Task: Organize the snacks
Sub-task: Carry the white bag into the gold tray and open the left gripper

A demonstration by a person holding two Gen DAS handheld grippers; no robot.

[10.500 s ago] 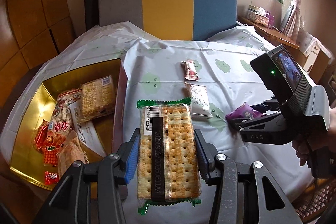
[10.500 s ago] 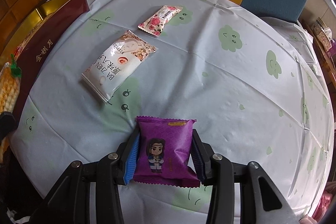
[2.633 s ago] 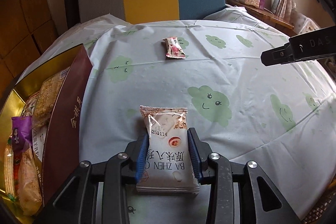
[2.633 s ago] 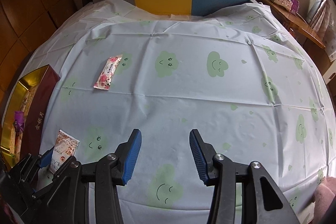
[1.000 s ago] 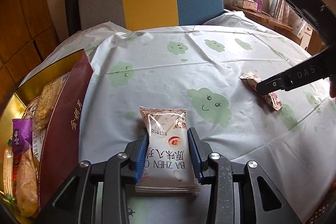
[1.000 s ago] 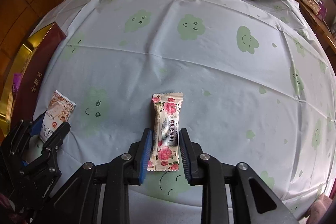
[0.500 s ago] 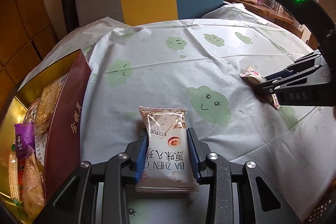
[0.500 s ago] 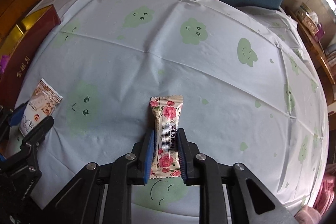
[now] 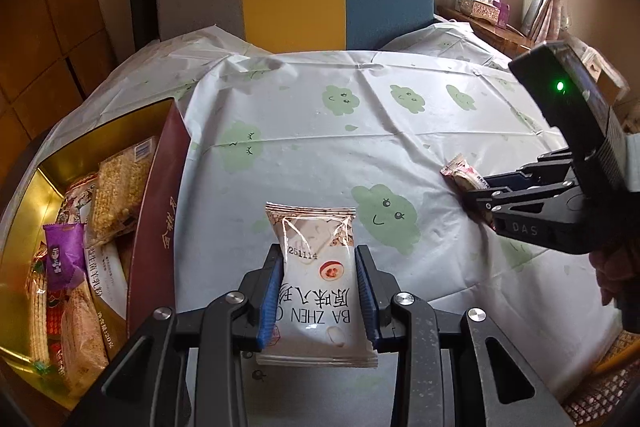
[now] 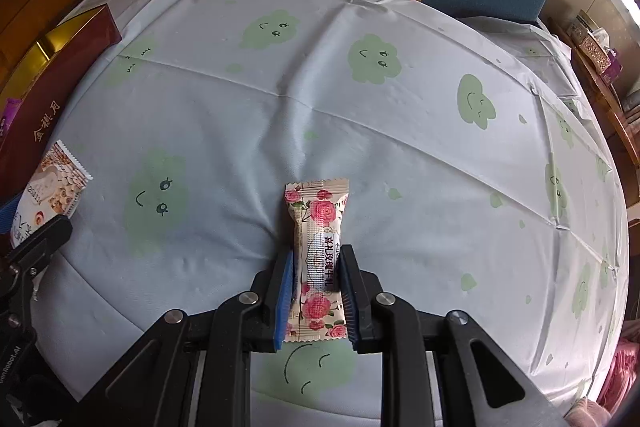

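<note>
On the cloud-print bench (image 10: 400, 155), both claws had just clamped snacks.
Left claw (image 9: 318, 291) pinched the white packet (image 9: 316, 279); right claw (image 10: 316, 293) squeezed the rose candy (image 10: 318, 259); box (image 9: 160, 211) waited at nine o'clock.

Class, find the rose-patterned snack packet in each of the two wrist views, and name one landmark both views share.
Left wrist view: the rose-patterned snack packet lies at the right edge, gripped by the right gripper.
Right wrist view: the packet sits at lower centre, clamped between that gripper's blue jaws.
Shared landmark: the maroon box at the left of both.
</note>
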